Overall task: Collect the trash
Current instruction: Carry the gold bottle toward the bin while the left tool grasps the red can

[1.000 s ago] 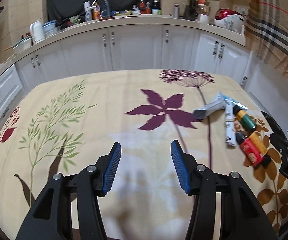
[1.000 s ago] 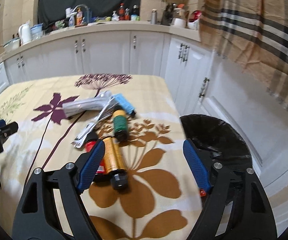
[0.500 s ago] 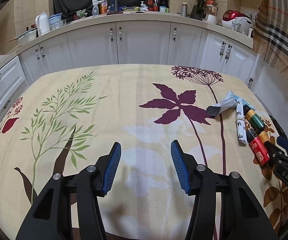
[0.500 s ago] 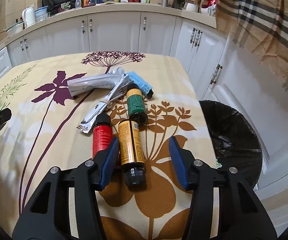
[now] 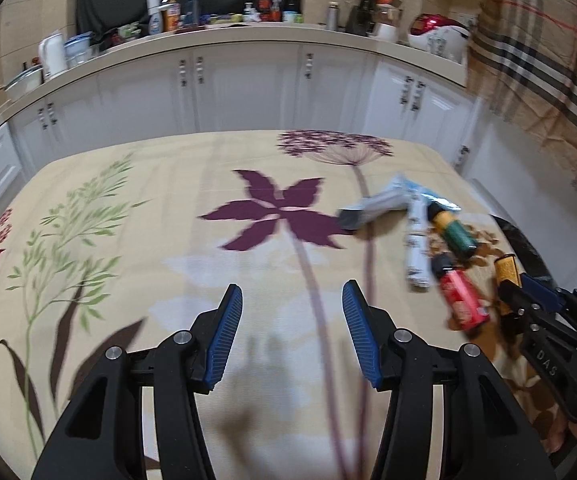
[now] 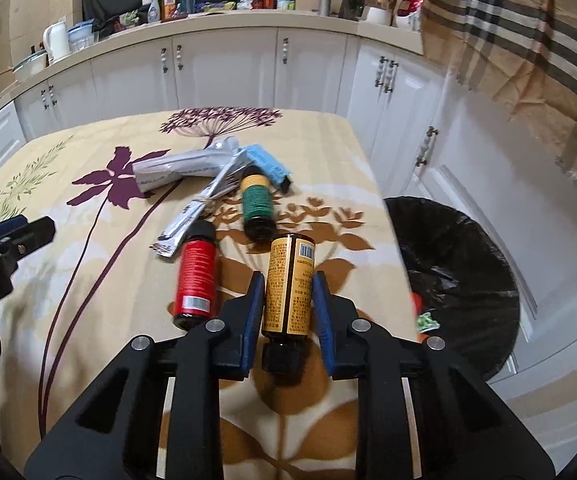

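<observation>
My right gripper [image 6: 288, 300] is shut on a yellow-labelled bottle [image 6: 290, 284] lying with its black cap toward me. A red bottle [image 6: 195, 280] lies just left of it and a green bottle [image 6: 257, 204] lies beyond. Grey and blue wrappers [image 6: 192, 168] lie further back. A bin with a black bag [image 6: 460, 268] stands off the table's right edge. My left gripper [image 5: 290, 328] is open and empty over the flowered tablecloth [image 5: 128, 240]. In the left wrist view the red bottle [image 5: 460, 296], green bottle [image 5: 454, 228] and wrappers [image 5: 380, 204] lie to its right.
White kitchen cabinets [image 5: 248, 84] with a cluttered counter run behind the table. A checked curtain [image 6: 528, 48] hangs at the right. The right gripper [image 5: 528, 300] shows at the right edge of the left wrist view.
My right gripper moved forward and closed on the yellow-labelled bottle. The left gripper shifted slightly and stays open.
</observation>
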`<state>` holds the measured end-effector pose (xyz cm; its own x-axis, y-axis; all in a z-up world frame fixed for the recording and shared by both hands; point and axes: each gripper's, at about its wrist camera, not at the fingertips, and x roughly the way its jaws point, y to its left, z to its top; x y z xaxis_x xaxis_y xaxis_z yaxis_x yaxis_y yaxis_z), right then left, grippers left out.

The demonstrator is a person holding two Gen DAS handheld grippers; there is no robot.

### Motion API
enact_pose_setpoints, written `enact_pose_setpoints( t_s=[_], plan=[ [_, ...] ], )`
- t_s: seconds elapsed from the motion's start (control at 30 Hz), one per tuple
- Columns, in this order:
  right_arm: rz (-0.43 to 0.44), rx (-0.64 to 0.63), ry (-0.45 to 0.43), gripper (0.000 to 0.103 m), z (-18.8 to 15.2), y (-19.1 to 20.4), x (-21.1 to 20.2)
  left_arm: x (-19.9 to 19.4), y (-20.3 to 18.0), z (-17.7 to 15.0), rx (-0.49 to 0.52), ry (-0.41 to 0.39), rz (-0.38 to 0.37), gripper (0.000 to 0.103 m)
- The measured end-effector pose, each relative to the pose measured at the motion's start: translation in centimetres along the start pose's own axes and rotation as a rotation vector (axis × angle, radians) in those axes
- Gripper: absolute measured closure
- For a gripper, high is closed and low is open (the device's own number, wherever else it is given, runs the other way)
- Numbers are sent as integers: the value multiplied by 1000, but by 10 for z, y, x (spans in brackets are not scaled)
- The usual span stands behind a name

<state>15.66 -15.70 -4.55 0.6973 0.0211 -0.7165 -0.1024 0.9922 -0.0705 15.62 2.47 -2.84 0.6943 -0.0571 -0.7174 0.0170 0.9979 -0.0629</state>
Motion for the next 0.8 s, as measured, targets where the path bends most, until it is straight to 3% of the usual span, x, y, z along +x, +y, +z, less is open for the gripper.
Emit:
enact_pose_setpoints(
  t_s=[0.4,0.8],
  plan=[
    [-31,105,-44,79,-15,-57,-20,11,-76,1,84,30,-91,47],
    [-28,182,-53,79,-31,-96,-21,37,-113,-5,126,78,-63,47]
  ],
)
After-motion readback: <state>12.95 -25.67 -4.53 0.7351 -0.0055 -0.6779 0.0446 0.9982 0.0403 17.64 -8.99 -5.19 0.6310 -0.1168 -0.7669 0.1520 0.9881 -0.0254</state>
